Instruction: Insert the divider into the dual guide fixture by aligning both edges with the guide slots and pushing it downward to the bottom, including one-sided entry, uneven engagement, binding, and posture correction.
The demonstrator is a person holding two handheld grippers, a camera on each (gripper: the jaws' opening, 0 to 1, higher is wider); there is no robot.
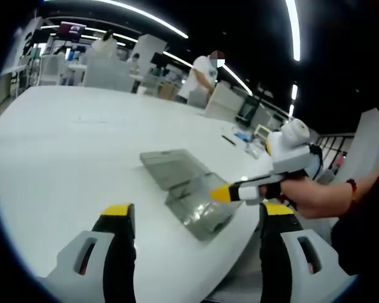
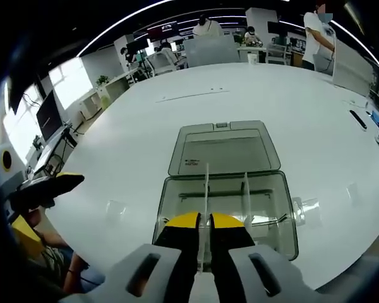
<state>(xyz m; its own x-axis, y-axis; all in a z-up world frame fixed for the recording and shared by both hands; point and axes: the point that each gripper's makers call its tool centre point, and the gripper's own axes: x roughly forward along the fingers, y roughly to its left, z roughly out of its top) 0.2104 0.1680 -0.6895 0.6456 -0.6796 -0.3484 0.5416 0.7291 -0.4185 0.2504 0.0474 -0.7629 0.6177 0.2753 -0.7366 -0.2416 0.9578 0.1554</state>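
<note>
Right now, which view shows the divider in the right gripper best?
The right gripper view: the divider stands edge-on between the right gripper's tips, over the open box. The left gripper view shows the box side-on; its dividers aren't distinguishable.

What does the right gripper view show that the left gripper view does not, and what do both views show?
The right gripper view shows the box's inside: two thin upright dividers, the nearer divider pinched by the right tool. The left gripper view shows the left tool open above the table, apart from the box, and the hand holding the right tool. Both show the clear box with its lid laid open on the white table.
</note>
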